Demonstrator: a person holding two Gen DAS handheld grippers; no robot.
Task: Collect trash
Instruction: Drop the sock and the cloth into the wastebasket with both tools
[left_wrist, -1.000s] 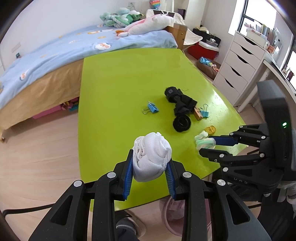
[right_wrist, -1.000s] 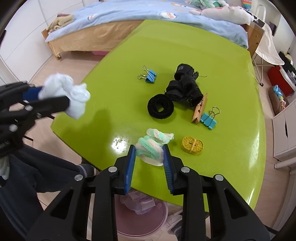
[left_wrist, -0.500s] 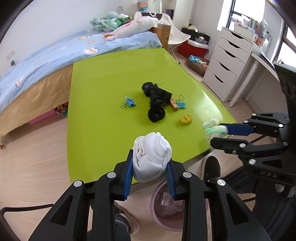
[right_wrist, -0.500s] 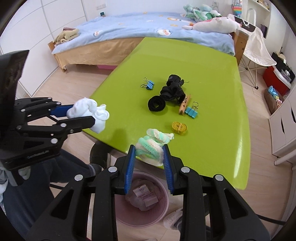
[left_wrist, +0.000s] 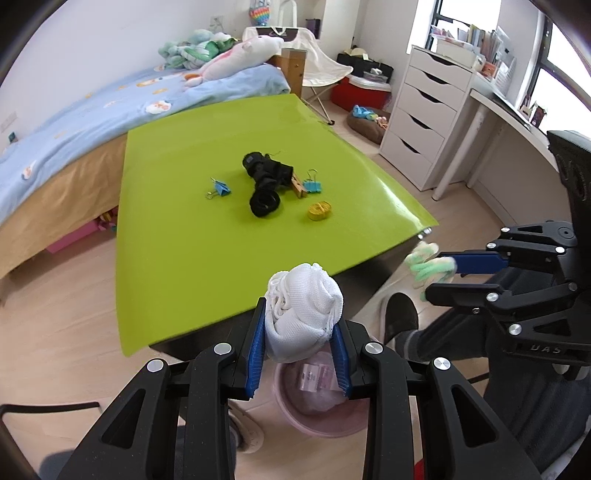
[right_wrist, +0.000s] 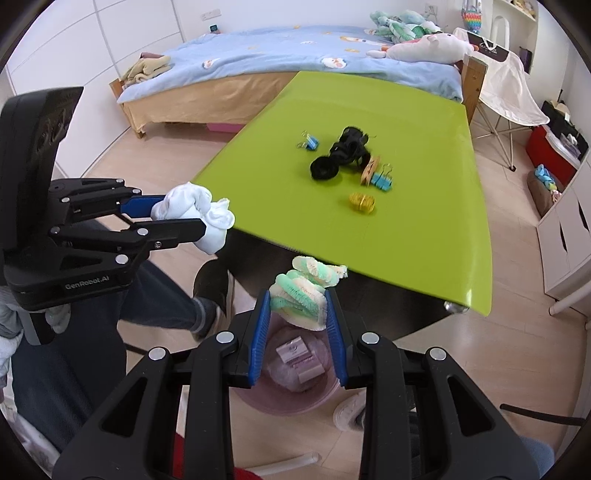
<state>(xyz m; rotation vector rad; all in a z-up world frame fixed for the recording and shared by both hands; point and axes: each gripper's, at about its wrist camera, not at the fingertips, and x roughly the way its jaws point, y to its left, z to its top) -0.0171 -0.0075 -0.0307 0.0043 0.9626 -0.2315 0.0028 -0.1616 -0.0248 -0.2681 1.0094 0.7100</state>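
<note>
My left gripper (left_wrist: 300, 341) is shut on a crumpled white tissue wad (left_wrist: 304, 314), held past the near edge of the green table (left_wrist: 177, 236) and above a pink trash bin (left_wrist: 321, 410) on the floor. My right gripper (right_wrist: 298, 321) is shut on a green-and-white foam scrap (right_wrist: 301, 295), also held over the pink bin (right_wrist: 291, 384). Each gripper shows in the other's view: the left gripper (right_wrist: 184, 216) with the tissue wad (right_wrist: 199, 210), the right gripper (left_wrist: 439, 273) with the foam scrap (left_wrist: 428, 267).
On the table lie a black strap bundle (left_wrist: 267, 181), two blue binder clips (left_wrist: 221, 189), a wooden clothespin (left_wrist: 297, 186) and a yellow coil (left_wrist: 319, 210). A bed (left_wrist: 74, 122) stands behind, white drawers (left_wrist: 424, 122) to the right. The person's shoe (left_wrist: 400, 314) is beside the bin.
Both grippers have pulled back from over the table to beyond its near edge, each still holding its trash. The pink bin now lies right under both grippers.
</note>
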